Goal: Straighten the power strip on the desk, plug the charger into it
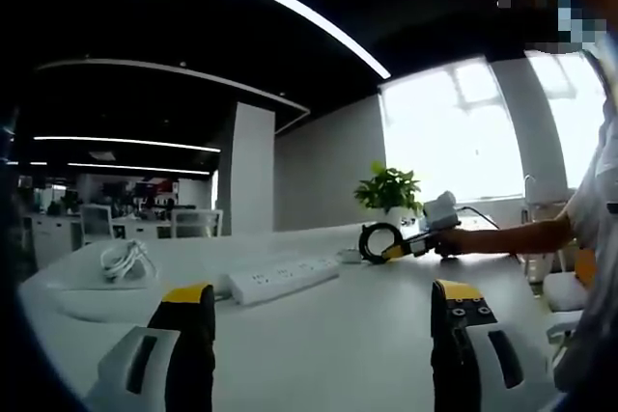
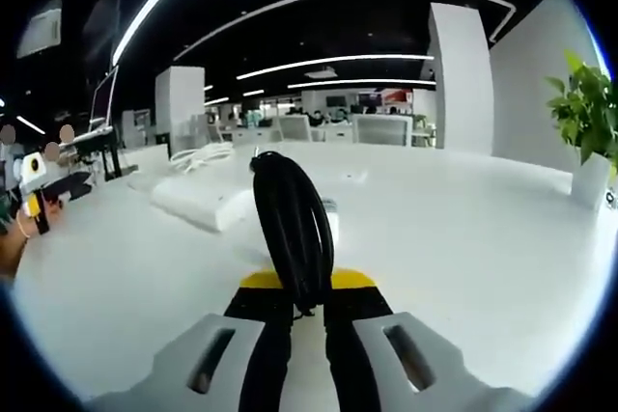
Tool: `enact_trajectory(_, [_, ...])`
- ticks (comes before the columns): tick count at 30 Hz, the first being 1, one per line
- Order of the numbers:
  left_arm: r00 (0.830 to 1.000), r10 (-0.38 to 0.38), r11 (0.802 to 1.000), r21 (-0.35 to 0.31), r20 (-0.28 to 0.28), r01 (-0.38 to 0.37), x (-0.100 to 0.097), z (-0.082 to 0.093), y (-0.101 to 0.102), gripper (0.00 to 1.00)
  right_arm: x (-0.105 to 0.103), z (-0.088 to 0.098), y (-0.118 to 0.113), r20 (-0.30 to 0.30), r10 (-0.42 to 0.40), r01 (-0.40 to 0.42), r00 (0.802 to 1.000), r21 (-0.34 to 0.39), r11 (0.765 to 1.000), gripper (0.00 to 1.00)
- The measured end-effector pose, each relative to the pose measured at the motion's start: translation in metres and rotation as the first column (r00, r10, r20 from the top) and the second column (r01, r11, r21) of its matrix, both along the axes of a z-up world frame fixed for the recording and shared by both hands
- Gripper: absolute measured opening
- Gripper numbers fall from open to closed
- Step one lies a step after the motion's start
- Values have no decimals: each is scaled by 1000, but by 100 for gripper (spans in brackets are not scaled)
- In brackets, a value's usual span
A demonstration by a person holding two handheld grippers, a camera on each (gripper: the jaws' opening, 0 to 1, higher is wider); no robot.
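Right claw (image 2: 307,298) pinching black cable coil (image 2: 293,229) (probably the charger's), power strip (image 1: 282,278) nearby

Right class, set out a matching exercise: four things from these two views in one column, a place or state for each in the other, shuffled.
1. power strip
2. black cable coil
3. plant
4. left tongs

a. open, holding nothing
b. lying flat on the desk
c. standing by the window
d. gripped by the right tongs

Pairs: 1-b, 2-d, 3-c, 4-a
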State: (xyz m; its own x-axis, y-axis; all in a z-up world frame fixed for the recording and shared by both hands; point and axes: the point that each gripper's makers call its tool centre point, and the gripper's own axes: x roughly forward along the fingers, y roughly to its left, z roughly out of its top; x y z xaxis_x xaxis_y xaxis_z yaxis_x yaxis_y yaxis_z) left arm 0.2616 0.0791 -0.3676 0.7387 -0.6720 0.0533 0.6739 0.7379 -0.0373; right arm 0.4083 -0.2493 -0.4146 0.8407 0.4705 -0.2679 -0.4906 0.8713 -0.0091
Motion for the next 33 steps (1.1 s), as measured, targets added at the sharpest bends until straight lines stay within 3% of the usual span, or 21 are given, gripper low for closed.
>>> enact_trajectory(10, [1000, 1, 1000, -3, 1, -1, 0, 1, 1, 95, 0, 6, -1, -11, -1, 1, 1000, 10, 1000, 10])
enact_trajectory(21, [1000, 3, 1000, -6, 3, -3, 0, 2, 1, 95, -1, 41, 6, 66, 15, -15, 998, 7, 1000, 10])
enact_trajectory(33, [1000, -3, 1000, -11, -4, 3, 0, 2, -1, 95, -1, 65, 13, 81, 39, -42, 996, 39, 998, 10])
